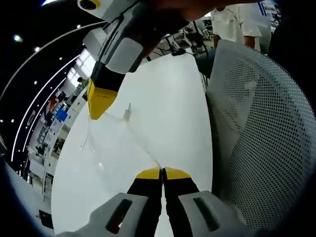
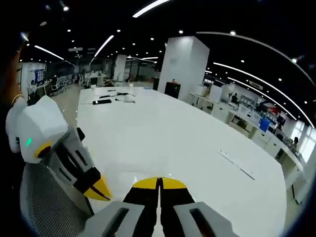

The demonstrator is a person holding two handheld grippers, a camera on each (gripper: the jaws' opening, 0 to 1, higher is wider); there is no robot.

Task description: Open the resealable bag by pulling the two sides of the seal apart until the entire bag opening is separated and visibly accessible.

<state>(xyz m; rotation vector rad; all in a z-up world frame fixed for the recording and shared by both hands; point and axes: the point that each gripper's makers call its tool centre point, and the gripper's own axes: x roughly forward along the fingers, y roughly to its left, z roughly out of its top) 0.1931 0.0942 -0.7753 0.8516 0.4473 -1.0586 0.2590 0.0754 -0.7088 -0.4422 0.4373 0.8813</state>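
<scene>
Pinching the clear resealable bag (image 1: pixel 116 143) with jaws pressed together, your left gripper (image 1: pixel 162 172) holds its near edge above the white table (image 1: pixel 168 98). Beyond, your right gripper (image 1: pixel 100 104) clamps the far edge; film stretched taut, opening seemingly parting, so keep pulling.

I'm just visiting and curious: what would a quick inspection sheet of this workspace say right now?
Surface: white table, large and glossy.
Job's things: clear resealable bag stretched between both tongs; opening state unclear.
Clutter: small dark items at the table's far end.
Grippers: left tongs shut on bag edge; right tongs pinching its other side.
Cables: dark cable at far edge.
Surroundings: white mesh chair, person in white, open office.
</scene>
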